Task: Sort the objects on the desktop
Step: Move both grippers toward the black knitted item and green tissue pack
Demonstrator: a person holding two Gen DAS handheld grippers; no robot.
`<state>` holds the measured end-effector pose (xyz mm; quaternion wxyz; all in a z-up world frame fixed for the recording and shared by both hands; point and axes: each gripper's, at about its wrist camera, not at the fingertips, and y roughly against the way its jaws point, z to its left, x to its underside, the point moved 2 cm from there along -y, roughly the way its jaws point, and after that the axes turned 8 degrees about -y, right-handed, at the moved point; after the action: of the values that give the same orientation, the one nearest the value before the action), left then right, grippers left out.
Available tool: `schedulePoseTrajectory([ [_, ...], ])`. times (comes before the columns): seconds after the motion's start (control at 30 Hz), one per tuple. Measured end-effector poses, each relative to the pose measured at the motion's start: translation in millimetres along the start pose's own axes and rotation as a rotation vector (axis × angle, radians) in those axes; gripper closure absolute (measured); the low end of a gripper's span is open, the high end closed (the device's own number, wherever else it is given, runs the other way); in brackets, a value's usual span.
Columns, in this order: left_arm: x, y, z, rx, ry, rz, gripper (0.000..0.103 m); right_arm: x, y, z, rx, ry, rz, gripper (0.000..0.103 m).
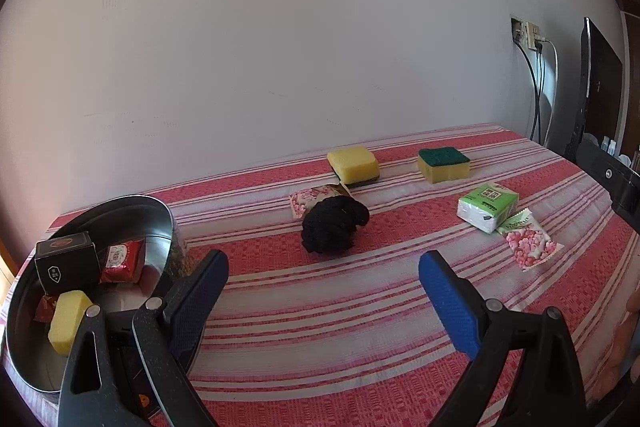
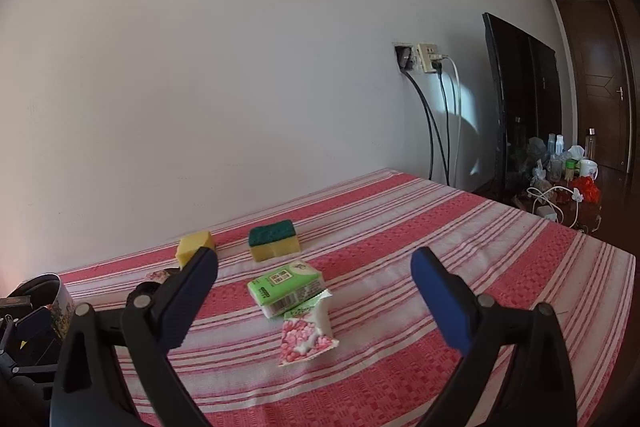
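My left gripper hangs above the striped cloth, fingers spread wide and empty, the round metal tin of sorted things just to its left. Dead ahead lies the black crumpled cloth bundle, nearer this hand. My right gripper, also spread, faces the green tissue pack.
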<state>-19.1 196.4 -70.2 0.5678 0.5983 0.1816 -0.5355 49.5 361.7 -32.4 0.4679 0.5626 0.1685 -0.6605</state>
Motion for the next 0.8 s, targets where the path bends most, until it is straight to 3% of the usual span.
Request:
schedulePoseTrajectory([
  [0.17,-4.9,-12.5,-16.9,0.028,-0.02,0.044,0.005,-6.7,-10.1,-20.4,0.044,-0.003,0.042,0.004],
  [0.43,-21.7,-38.7,-51.9,0.062,-0.052,0.096,0.005,-8.2,-36.5,-29.7,0.043,-0.001,0.148,0.004],
  [0.67,-29.4,-33.3,-40.3,-0.011,-0.037,0.0,0.005,-3.9,-62.1,-0.3,-0.028,0.109,0.222,0.004],
  [0.8,-28.4,-44.4,-20.2,-0.049,0.02,0.047,0.005,5.4,-88.7,21.5,-0.057,0.208,0.323,0.004],
])
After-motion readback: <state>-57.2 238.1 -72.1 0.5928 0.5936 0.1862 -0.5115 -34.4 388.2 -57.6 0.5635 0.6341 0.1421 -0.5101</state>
